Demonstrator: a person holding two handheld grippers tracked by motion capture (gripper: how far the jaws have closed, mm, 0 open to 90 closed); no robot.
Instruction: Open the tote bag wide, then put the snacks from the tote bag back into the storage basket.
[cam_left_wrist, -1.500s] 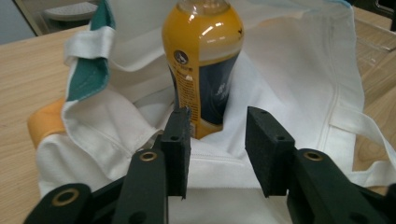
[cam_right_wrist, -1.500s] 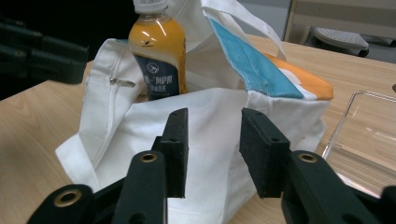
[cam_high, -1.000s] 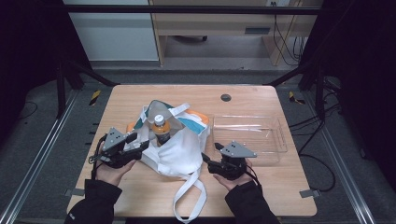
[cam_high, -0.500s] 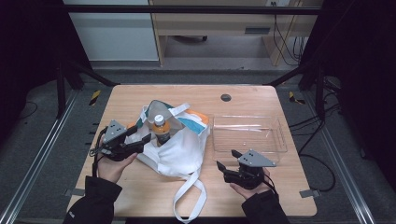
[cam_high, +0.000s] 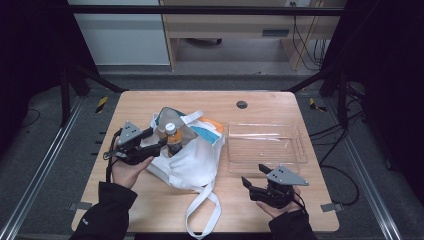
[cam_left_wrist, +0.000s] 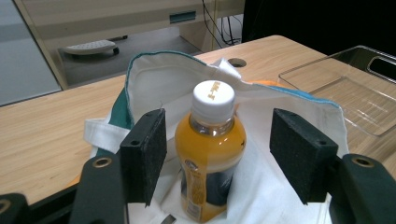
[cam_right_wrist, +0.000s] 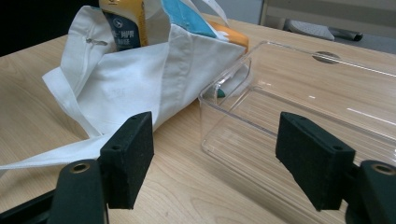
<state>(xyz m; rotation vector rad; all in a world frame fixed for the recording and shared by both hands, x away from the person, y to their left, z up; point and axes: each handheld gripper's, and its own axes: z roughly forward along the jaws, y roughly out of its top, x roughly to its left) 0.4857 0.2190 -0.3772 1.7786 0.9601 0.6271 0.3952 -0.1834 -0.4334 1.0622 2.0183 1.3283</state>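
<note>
While the bottle (cam_left_wrist: 211, 149) stands mid-frame between the spread, just-widened left gripper (cam_left_wrist: 229, 154), it should be pinched below the cap; the right gripper (cam_high: 257, 182), lower right, has likewise just opened, empty.

High view looks down from above; both gripper views, close and low, share the bag (cam_high: 192, 157).

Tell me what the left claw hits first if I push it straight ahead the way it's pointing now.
Most likely the orange drink bottle standing in the white tote bag. It sits between the open left claw pads, slightly nearer one pad, with the bag's back wall beyond.
</note>
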